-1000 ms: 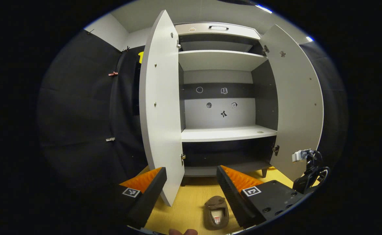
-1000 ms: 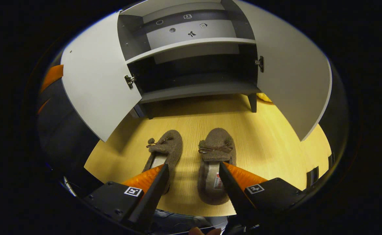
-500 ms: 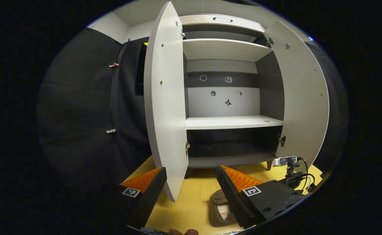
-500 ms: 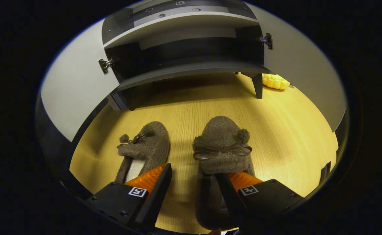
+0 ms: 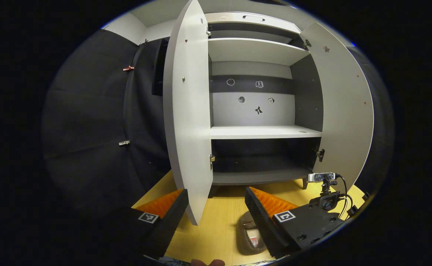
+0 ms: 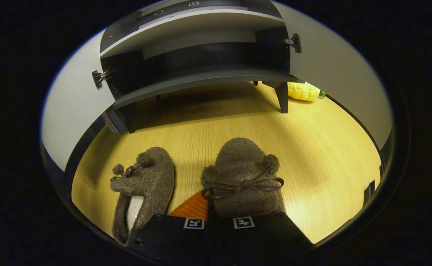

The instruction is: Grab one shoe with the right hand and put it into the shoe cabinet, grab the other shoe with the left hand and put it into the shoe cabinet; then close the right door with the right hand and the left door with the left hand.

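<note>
Right gripper (image 6: 219, 218) fingers are pinched together on the right shoe (image 6: 243, 177) on the wooden floor (image 6: 323, 147), the other shoe (image 6: 146, 184) just beside it. Left gripper (image 5: 216, 207) hangs wide open before the open shoe cabinet (image 5: 262, 131).

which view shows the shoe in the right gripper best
The right gripper view: the held shoe sits front and centre, bow and toe clear, right gripper shut on it. The left gripper view shows a shoe partly hidden; which one is unclear.

Cloth-walled booth (image 5: 90, 122), shoe cabinet (image 5: 260, 131)
</note>
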`<control>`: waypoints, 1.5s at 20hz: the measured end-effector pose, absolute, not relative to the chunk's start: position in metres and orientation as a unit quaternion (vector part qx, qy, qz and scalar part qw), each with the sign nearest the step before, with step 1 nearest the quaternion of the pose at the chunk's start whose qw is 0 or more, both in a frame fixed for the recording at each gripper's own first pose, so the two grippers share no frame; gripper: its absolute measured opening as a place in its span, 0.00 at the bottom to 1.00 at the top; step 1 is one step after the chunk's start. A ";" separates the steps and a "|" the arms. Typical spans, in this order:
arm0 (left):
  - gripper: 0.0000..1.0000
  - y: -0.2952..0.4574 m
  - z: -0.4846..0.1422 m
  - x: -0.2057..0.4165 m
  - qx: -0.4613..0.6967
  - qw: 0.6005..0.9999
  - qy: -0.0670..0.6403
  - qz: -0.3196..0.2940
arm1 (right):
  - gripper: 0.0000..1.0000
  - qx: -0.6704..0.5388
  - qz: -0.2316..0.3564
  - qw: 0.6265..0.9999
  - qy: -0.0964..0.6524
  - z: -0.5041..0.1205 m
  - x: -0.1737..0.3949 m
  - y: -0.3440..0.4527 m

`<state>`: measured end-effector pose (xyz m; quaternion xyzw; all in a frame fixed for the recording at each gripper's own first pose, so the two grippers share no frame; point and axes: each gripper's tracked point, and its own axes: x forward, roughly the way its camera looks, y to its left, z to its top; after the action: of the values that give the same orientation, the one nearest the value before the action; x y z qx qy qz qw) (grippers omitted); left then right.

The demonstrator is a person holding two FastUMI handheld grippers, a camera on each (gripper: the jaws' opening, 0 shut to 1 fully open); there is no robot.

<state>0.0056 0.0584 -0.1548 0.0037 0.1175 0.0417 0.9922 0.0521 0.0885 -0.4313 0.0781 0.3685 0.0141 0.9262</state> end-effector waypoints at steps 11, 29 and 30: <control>0.98 0.034 -0.201 0.011 0.001 0.986 0.164 0.016 | 0.06 0.102 0.046 0.938 0.328 -0.331 0.042 0.070; 0.98 0.013 -0.121 0.009 -0.024 0.997 0.067 0.000 | 0.06 0.072 0.065 0.973 0.210 -0.061 0.200 0.055; 0.98 0.012 -0.118 0.009 -0.027 0.997 0.067 0.000 | 0.06 0.073 0.065 0.973 0.209 -0.056 0.218 0.056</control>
<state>0.0088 0.0123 -0.1182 -0.0269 0.0671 -0.0001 0.9974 0.2184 0.0562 -0.0563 0.0733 0.2091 0.0651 0.9730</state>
